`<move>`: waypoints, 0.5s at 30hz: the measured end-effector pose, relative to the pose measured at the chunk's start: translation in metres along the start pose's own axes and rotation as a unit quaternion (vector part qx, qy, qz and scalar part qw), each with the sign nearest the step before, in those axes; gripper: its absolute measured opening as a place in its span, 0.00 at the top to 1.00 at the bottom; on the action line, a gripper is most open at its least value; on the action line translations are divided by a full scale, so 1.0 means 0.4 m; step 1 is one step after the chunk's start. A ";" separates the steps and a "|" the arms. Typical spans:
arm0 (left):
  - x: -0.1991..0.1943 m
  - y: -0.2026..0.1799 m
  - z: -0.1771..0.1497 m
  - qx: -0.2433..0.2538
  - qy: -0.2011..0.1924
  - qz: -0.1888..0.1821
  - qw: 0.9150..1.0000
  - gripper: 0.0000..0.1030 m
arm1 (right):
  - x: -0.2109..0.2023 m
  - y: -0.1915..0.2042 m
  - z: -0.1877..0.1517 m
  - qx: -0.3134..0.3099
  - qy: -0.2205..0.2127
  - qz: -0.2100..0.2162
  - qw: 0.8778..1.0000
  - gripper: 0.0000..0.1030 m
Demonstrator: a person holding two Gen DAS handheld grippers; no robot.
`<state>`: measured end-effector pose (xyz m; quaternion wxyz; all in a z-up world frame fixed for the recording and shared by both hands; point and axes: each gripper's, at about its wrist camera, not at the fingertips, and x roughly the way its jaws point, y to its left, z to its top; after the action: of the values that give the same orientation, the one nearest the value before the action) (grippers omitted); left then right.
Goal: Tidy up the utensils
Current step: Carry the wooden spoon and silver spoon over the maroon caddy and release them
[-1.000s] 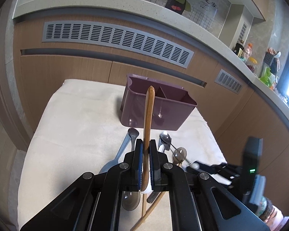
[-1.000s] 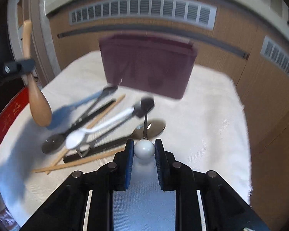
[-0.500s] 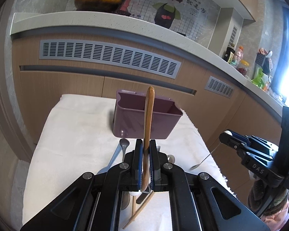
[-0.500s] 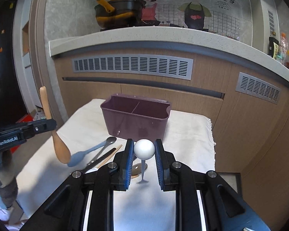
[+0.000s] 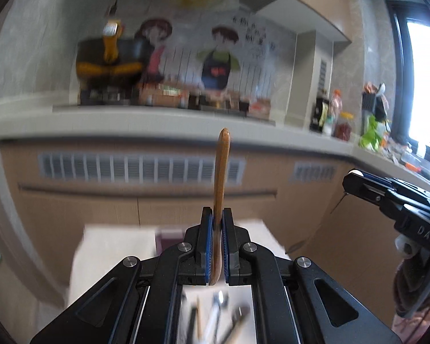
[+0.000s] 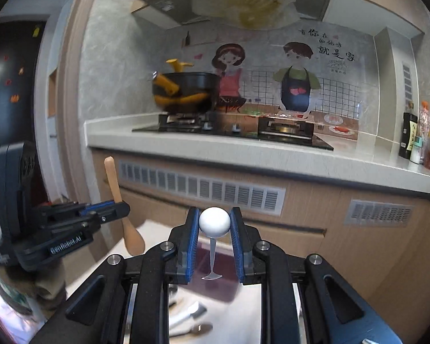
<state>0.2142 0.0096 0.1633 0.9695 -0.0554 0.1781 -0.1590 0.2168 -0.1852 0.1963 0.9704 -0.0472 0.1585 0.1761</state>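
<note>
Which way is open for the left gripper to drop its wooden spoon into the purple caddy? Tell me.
Probably from above: the left gripper holds the wooden spoon upright, high over the purple caddy, with nothing between them.

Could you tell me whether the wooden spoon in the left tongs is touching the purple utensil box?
Apart. The right wrist view shows the wooden spoon clamped in the left tongs, hanging in the air left of and above the purple box.

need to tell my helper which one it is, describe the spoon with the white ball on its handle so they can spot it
Start at the long kitchen counter with the stove, then drop to the right hand-held gripper in front of it. Clamped between its blue pads is the ball-topped spoon, its thin metal stem hanging down to a small bowl. The wooden spoon in the left hand-held gripper has no white ball.
</note>
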 end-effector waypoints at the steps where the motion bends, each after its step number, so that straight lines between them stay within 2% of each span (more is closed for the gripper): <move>1: 0.023 0.002 0.021 0.005 -0.010 0.003 1.000 0.94 | 0.022 -0.008 0.010 0.003 0.002 0.002 1.000 0.80; 4: 0.102 0.022 0.044 0.010 -0.013 0.006 1.000 0.94 | 0.110 -0.035 0.012 0.012 0.018 0.003 1.000 0.80; 7: 0.204 0.058 0.036 0.000 0.012 0.000 1.000 0.94 | 0.205 -0.055 -0.017 0.018 0.047 0.006 0.999 0.80; 15: 0.412 0.135 -0.076 -0.029 0.093 -0.001 0.995 0.94 | 0.416 -0.079 -0.150 0.032 0.142 0.017 0.989 0.80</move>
<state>0.3647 0.0051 0.0720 0.9467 -0.0689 0.2716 -0.1589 0.3582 -0.1693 0.0868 0.9360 -0.0384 0.3009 0.1788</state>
